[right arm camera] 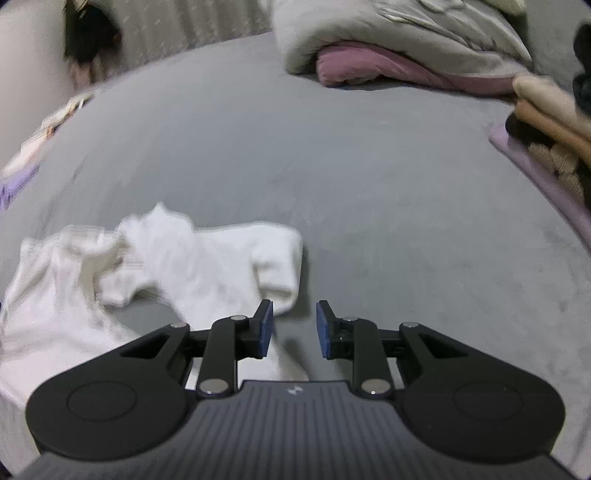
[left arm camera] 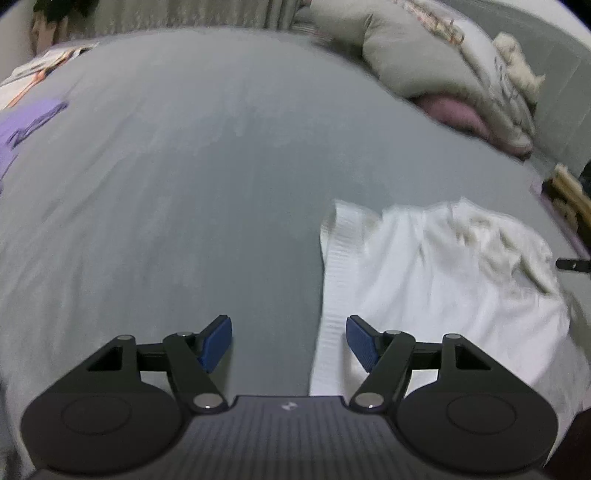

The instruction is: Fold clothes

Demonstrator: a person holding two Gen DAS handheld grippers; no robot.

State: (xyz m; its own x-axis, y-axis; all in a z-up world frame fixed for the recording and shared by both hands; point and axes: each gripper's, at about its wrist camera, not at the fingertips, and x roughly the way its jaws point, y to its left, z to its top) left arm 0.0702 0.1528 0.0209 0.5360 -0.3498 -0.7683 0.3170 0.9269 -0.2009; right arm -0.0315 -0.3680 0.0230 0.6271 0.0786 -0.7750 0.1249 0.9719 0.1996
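A crumpled white garment (left arm camera: 436, 280) lies on a grey bed (left arm camera: 221, 166), and neither hand-held gripper has hold of it. The left hand-held gripper (left arm camera: 289, 341) is released, its blue-padded fingers (left arm camera: 218, 343) spread wide over the sheet, with the ribbed edge of the garment just below its right-hand finger. The right hand-held gripper (right arm camera: 294, 328) is also released, with a narrower gap; in the right wrist view the white garment (right arm camera: 177, 273) spreads to the left, and one rolled end of it reaches close to the left-hand pad (right arm camera: 266, 325), though the blur hides whether they touch. At the head of the bed a beige quilt (right arm camera: 388, 33) is heaped over a pink blanket (right arm camera: 373, 70). A stack of folded tan and lilac cloth (right arm camera: 546, 122) sits at the right edge of the bed. A purple garment (left arm camera: 22, 136) lies flat at the far left, beside some pale printed cloth (left arm camera: 40, 70). No container appears in either view.
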